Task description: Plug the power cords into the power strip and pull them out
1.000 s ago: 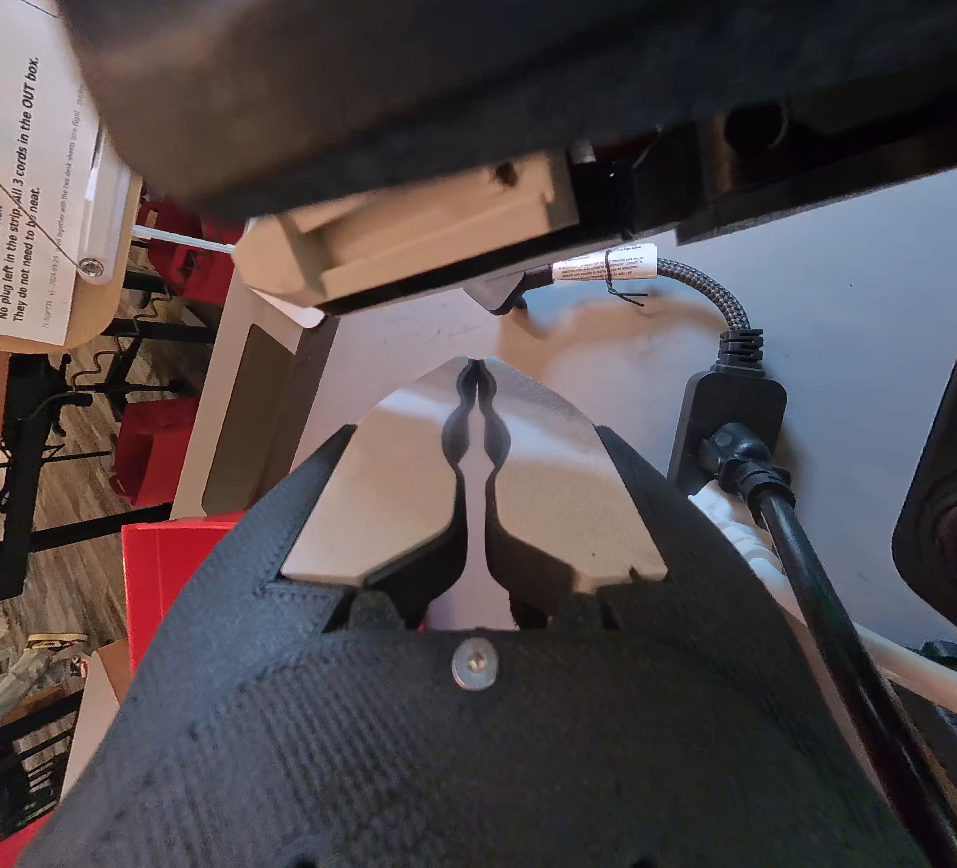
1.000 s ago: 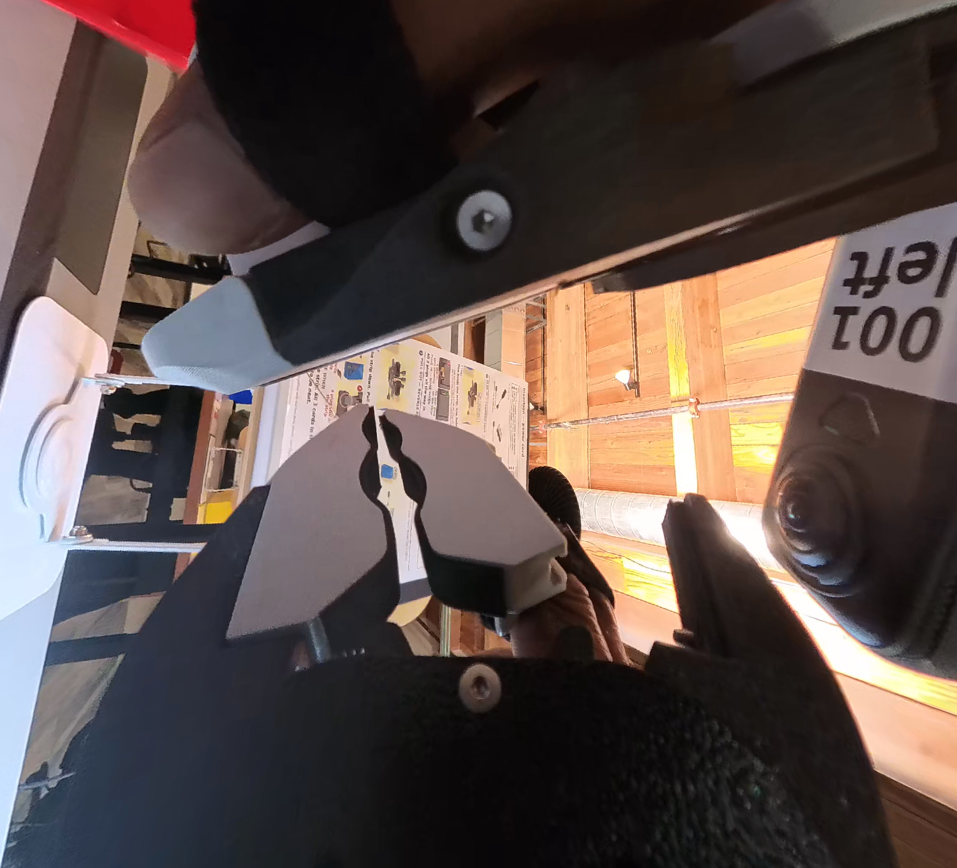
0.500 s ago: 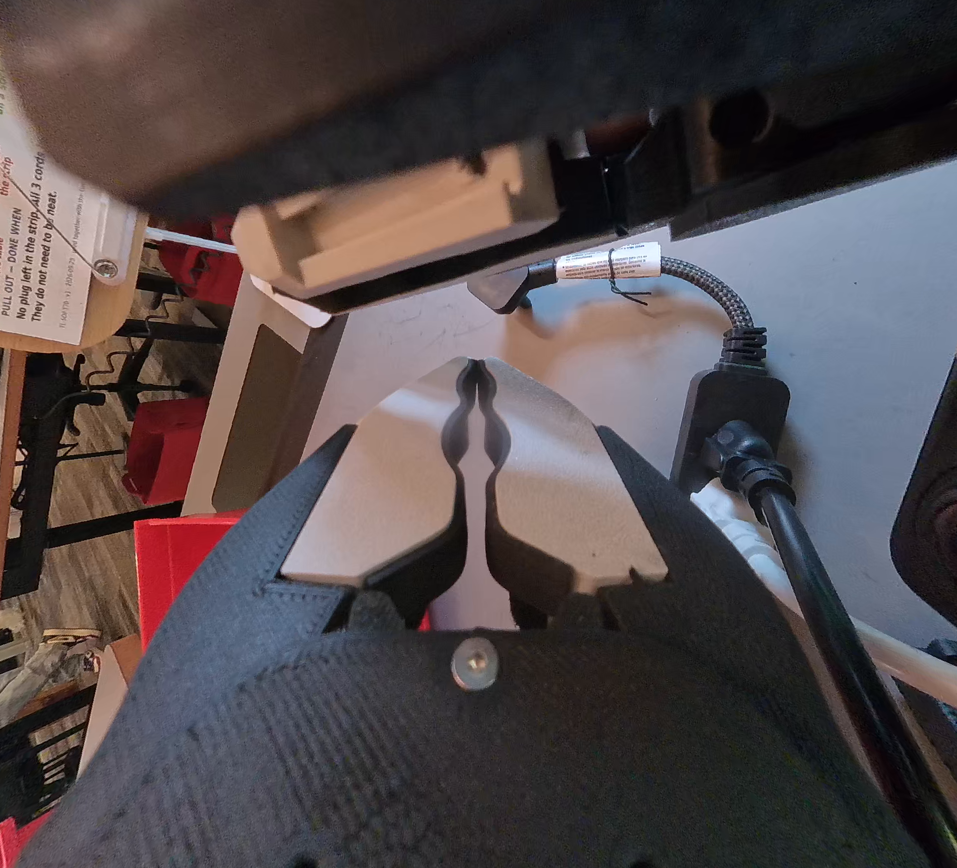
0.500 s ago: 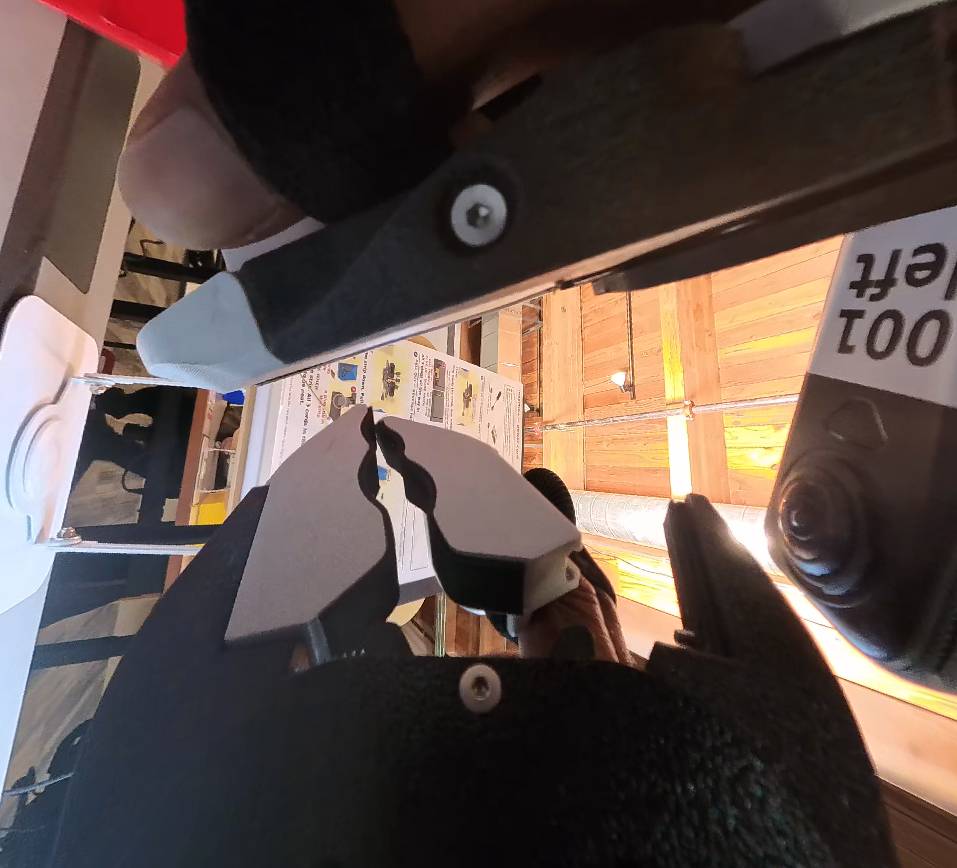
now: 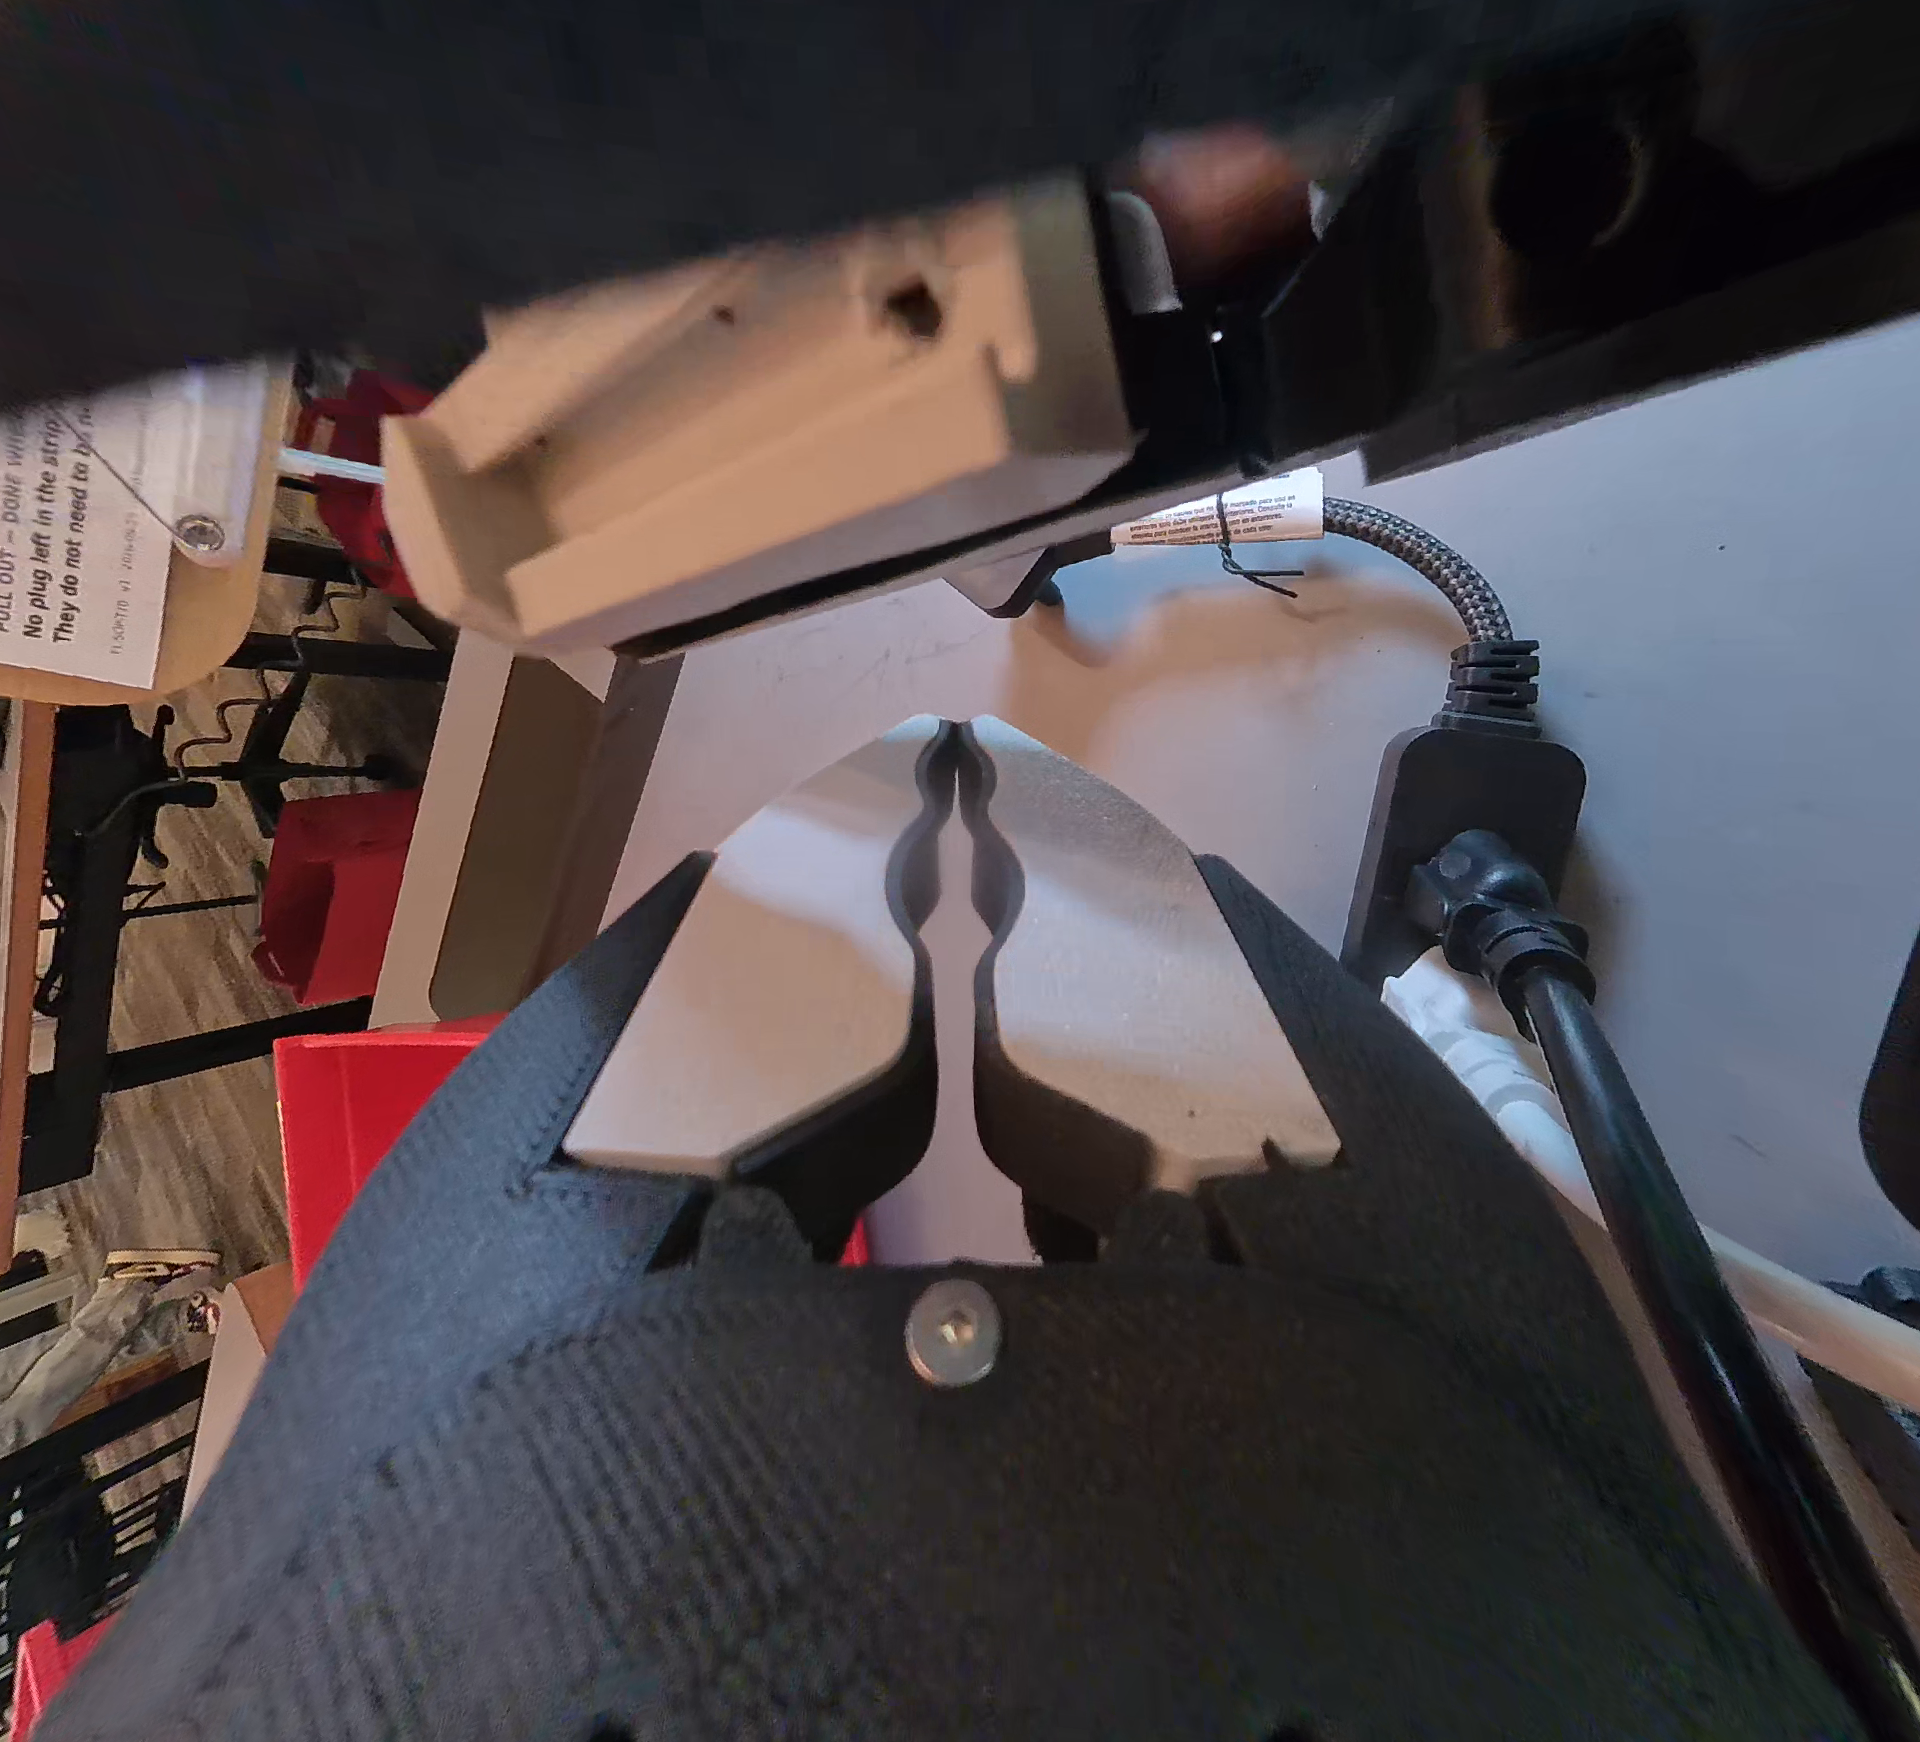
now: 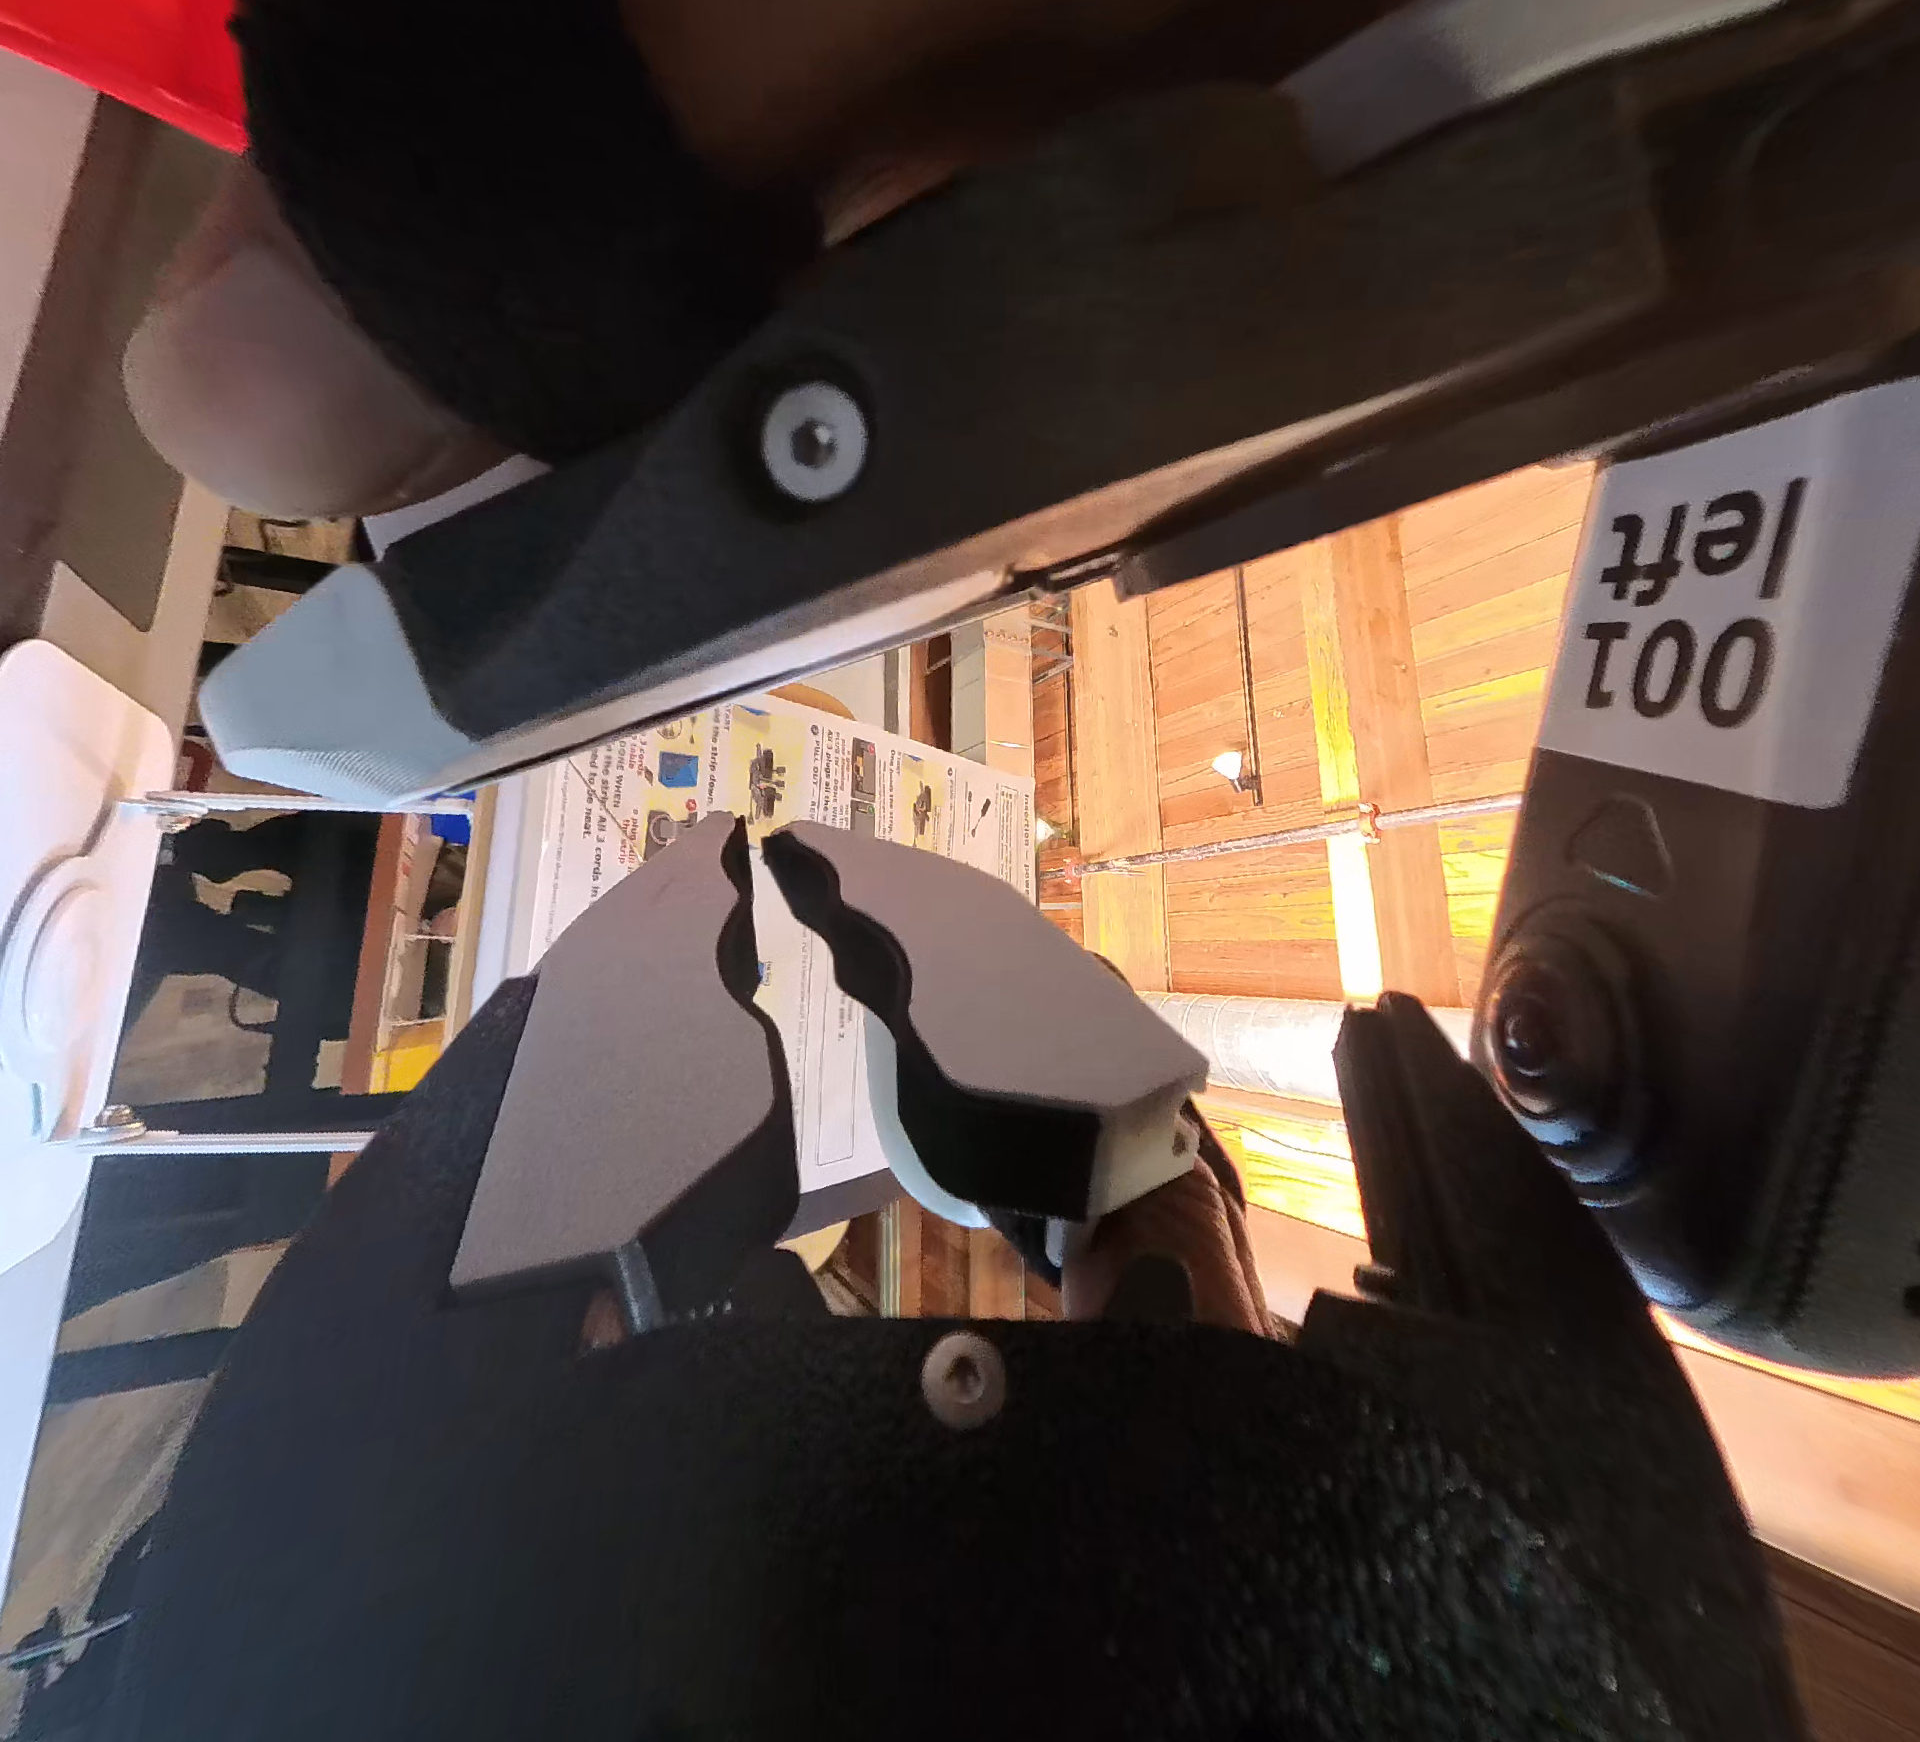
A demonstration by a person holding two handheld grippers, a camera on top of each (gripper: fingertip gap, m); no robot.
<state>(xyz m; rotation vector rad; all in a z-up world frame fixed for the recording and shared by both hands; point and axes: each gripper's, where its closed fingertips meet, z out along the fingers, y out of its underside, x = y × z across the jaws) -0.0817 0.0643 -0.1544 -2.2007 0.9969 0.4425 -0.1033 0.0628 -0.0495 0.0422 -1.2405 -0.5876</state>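
In the left wrist view, my left gripper (image 5: 956, 736) is shut and empty above the white table (image 5: 1714, 653). The black power strip (image 5: 1455, 809) lies to its right, apart from it. A black plug (image 5: 1486, 903) sits in the strip, and its thick black cord (image 5: 1662, 1225) runs toward the camera. A white cord (image 5: 1455, 1017) lies beside it. The strip's braided cable (image 5: 1455, 580) curves away. In the right wrist view, my right gripper (image 6: 753, 835) is shut and empty, tips a sliver apart, pointing off the table. The strip is not in that view.
The right gripper's body (image 5: 727, 466) hangs close overhead in the left wrist view. The left gripper's bar (image 6: 1039, 404), a gloved hand (image 6: 468, 186) and its camera (image 6: 1662, 1017) fill the right wrist view. A red bin (image 5: 364, 1121) and an instruction sheet (image 6: 831, 809) stand nearby.
Both grippers stay shut and empty. The right gripper's body has dropped lower and nearer in the left wrist view. The left gripper's bar has shifted slightly right in the right wrist view.
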